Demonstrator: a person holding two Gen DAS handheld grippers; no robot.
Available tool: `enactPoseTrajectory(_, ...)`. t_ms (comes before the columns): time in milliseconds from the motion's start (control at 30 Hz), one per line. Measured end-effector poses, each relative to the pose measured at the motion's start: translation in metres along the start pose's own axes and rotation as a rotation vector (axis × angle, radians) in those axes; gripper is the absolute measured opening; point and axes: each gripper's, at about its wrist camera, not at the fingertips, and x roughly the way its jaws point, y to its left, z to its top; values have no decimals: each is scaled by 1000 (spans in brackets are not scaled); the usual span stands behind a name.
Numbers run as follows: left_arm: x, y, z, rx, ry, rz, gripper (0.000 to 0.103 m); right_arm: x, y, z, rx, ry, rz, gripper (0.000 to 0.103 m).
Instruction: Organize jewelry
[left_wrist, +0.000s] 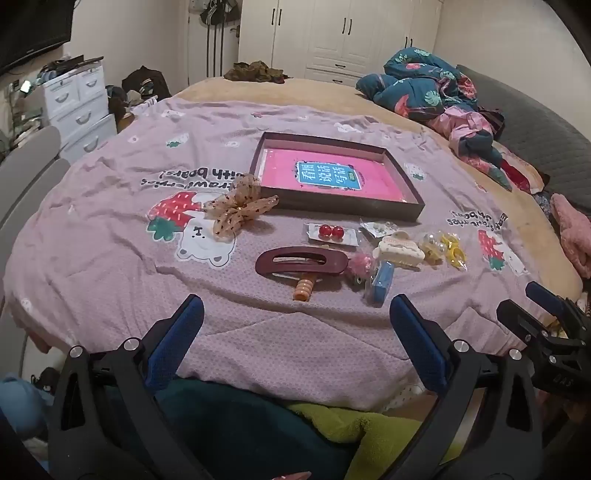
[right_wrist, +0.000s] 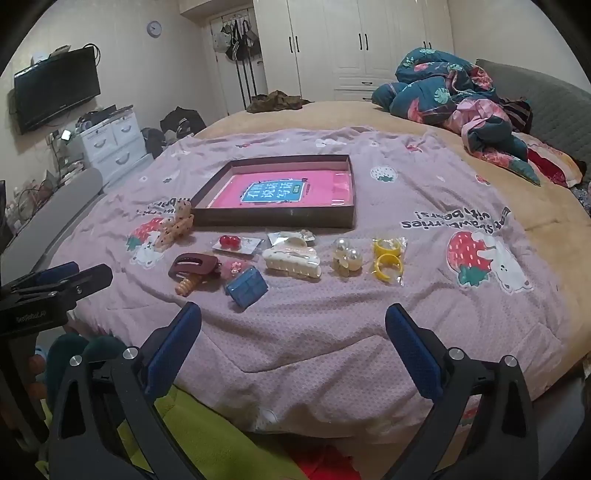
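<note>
Lying beyond both open grippers (left_wrist: 295, 314): hair clips (left_wrist: 301, 260).

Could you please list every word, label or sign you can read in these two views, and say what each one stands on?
"with bears!": upside down on the pink blanket, whole in the right wrist view.
Line beginning "Eat straw...": same blanket, not fully clear.
"看 说话 写话": blue label on the pink sheet in the tray; its green tag is unreadable.
Gripper lettering: too blurred.

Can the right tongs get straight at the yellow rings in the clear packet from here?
Probably yes. The right tongs stand open and empty, with only bare purple blanket between them and the yellow rings. The pearl pieces lie close beside the packet, apparently apart, so a careful approach should miss them.
</note>
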Motion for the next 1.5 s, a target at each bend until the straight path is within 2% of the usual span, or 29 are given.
enactPoseTrajectory(500,1,3,12,5,-2,2,94,-7,2,1,-8,-13,5,99)
enactPoseTrajectory(667,-1,2,5,4,-8,2,94,-5,3,1,-8,-13,2,99)
enactPoseTrajectory(1500,-7,-2,12,5,-19,3,94,-7,5,0,-9,-20,6,99)
